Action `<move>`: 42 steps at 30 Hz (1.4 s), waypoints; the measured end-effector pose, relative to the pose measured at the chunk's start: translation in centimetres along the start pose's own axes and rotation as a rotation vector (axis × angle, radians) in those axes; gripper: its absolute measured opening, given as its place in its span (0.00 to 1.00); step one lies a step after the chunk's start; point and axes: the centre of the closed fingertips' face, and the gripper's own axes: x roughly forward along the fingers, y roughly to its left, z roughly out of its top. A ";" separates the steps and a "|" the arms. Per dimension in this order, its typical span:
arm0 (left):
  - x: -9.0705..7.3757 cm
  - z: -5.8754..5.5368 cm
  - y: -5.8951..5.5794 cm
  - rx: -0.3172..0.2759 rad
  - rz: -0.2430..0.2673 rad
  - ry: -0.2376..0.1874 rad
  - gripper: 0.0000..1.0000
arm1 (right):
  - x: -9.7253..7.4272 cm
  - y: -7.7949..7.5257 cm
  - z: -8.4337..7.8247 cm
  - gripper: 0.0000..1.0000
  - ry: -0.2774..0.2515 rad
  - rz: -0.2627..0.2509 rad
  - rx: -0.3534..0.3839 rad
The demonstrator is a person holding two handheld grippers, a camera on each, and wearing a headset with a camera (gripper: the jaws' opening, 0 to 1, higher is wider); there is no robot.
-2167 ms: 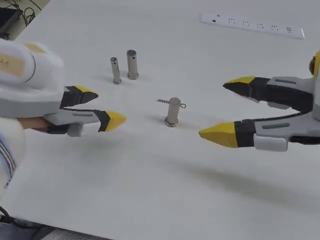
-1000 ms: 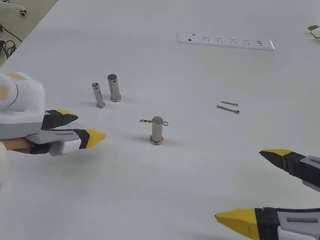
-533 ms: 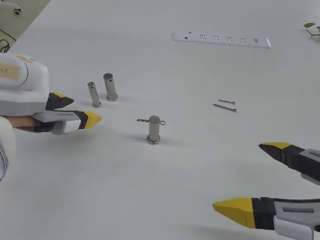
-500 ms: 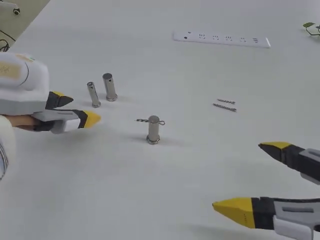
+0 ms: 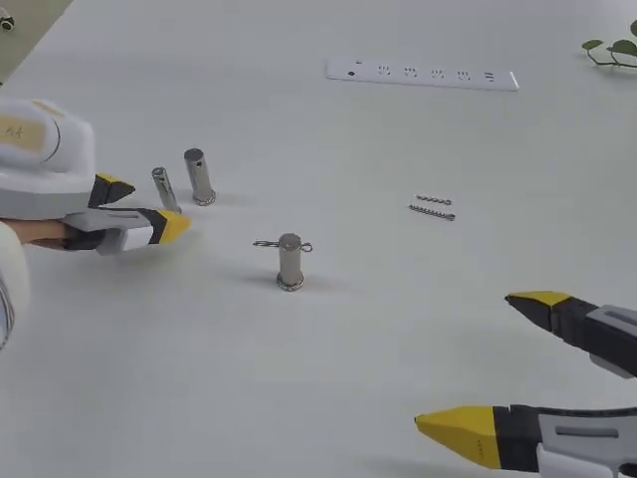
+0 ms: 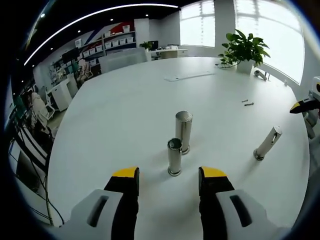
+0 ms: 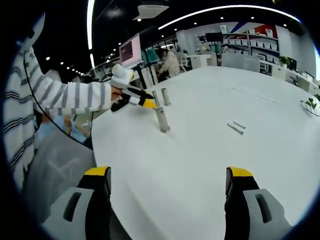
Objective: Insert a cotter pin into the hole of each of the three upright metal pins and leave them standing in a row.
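jaws of the left gripper (image 5: 149,203) are held moderately apart with nothing between them, and in the left gripper view the slim upright steel pin (image 6: 174,157) is seen just ahead of the tips, centred on the gap and apart from both. jaws of the right gripper (image 5: 468,362) are spread wide and empty, low at 5 o'clock in the head view, well apart from the work.

on the white table (image 5: 328,358) the thicker bare steel pin (image 5: 199,177) is stood just beside the slim one, at its 1 o'clock. the third steel pin (image 5: 290,263) is found at 4 o'clock of that pair, with a thin wire cotter pin (image 5: 269,244) already passed through its hole. two loose cotter pins (image 5: 433,206) are laid side by side at 2 o'clock of it. a white power strip (image 5: 423,75) is set at 12 o'clock.

the upright pins are judged stiff, smooth and dense for their size, yet easily tipped on their narrow flanged feet; each is best gripped low on the shank, below the cross hole, so the hole is left free. the cotter pins are judged very light, springy and apt to skid on the slick top; each is best pinched at the looped head, legs left clear.
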 end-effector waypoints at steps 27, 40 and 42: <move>1.7 0.7 0.4 -0.004 -0.018 0.000 0.29 | -0.6 1.0 -0.5 0.95 -0.001 -0.010 0.020; 2.1 1.2 0.1 0.036 -0.040 -0.018 0.22 | -0.9 0.8 -0.8 0.93 0.007 -0.025 0.024; 2.2 1.2 -0.2 0.033 -0.051 -0.019 0.16 | -0.8 0.9 -0.8 0.93 0.007 -0.025 0.026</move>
